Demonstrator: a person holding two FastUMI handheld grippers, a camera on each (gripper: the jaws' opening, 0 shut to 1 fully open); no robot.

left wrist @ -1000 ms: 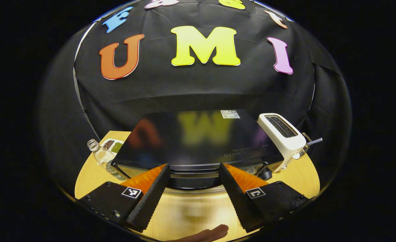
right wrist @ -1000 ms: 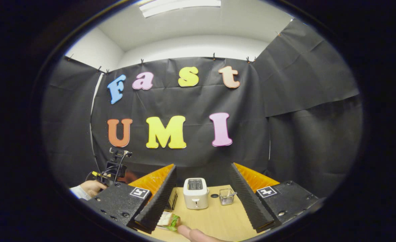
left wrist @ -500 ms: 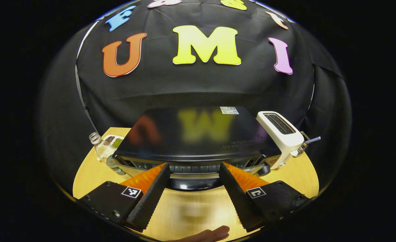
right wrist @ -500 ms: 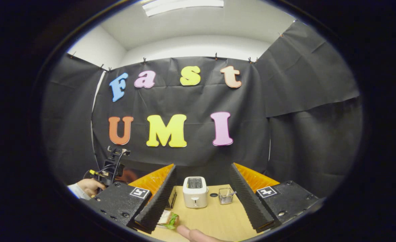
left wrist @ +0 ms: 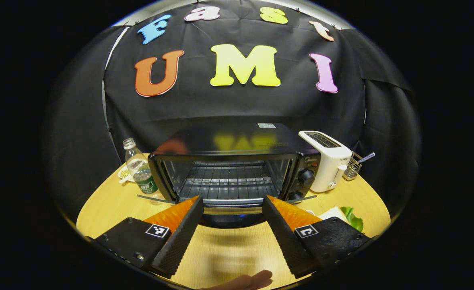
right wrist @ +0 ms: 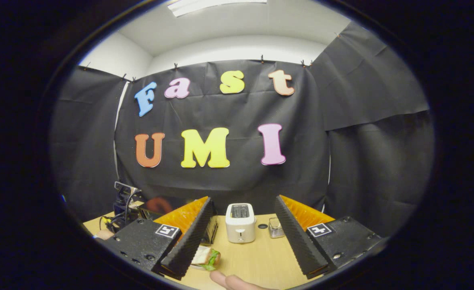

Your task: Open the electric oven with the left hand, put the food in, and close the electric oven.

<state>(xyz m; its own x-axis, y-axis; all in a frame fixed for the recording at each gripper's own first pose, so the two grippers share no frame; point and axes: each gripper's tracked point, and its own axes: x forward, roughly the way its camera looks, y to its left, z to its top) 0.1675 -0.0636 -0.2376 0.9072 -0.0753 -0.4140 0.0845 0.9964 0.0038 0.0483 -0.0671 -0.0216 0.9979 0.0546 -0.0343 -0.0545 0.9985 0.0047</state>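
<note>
The black electric oven (left wrist: 229, 139) stands at mid-table with its door (left wrist: 229, 219) swung down toward me, baring the wire rack (left wrist: 227, 181) inside. My left gripper (left wrist: 232, 199) is open just in front of the lowered door, whose front edge lies between the fingers without being pinched. The food, a sandwich with lettuce (left wrist: 345, 214), lies on the table to the right of the oven. In the right gripper view the sandwich (right wrist: 207, 257) sits by the left finger of my right gripper (right wrist: 244, 199), which hangs open above the table, holding nothing.
A white toaster (left wrist: 327, 159) stands right of the oven, with a small wire holder (left wrist: 353, 167) beyond it. A plastic bottle (left wrist: 139, 171) and a small dish (left wrist: 123, 173) sit to the oven's left. The round wooden table (left wrist: 229, 253) has bare room in front.
The oven door has come down from nearly shut to open, baring the rack. My left gripper has dropped and drawn back with it. The right gripper has shifted slightly.
</note>
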